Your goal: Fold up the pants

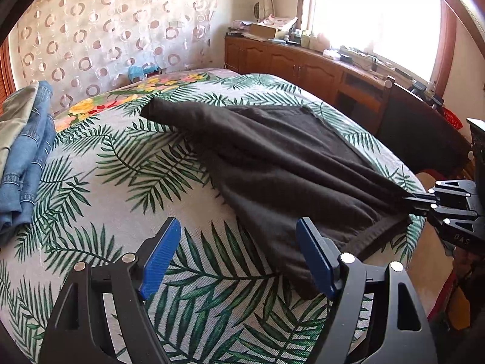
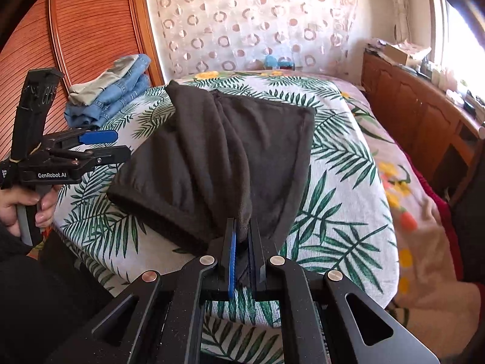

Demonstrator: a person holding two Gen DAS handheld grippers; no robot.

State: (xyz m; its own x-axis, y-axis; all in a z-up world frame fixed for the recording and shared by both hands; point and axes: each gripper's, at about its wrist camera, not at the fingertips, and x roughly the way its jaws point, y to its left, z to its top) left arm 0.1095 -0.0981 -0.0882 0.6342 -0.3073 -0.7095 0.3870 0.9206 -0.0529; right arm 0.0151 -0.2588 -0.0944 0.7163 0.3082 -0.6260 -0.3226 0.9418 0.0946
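Dark grey-brown pants (image 1: 282, 163) lie partly folded on the palm-leaf bed cover (image 1: 121, 176); they also show in the right wrist view (image 2: 224, 151). My right gripper (image 2: 242, 227) is shut on the near corner of the pants and lifts that fabric slightly; it shows at the right of the left wrist view (image 1: 409, 197). My left gripper (image 1: 239, 227) is open and empty, its blue pads (image 1: 160, 257) hovering just above the bed at the pants' near left edge. It shows at the left of the right wrist view (image 2: 118, 144).
A stack of folded jeans and a light garment (image 2: 112, 94) lies at the bed's far left corner. A wooden cabinet with clutter (image 1: 318, 60) runs along the window wall right of the bed. A wooden slatted door (image 2: 75, 30) stands left.
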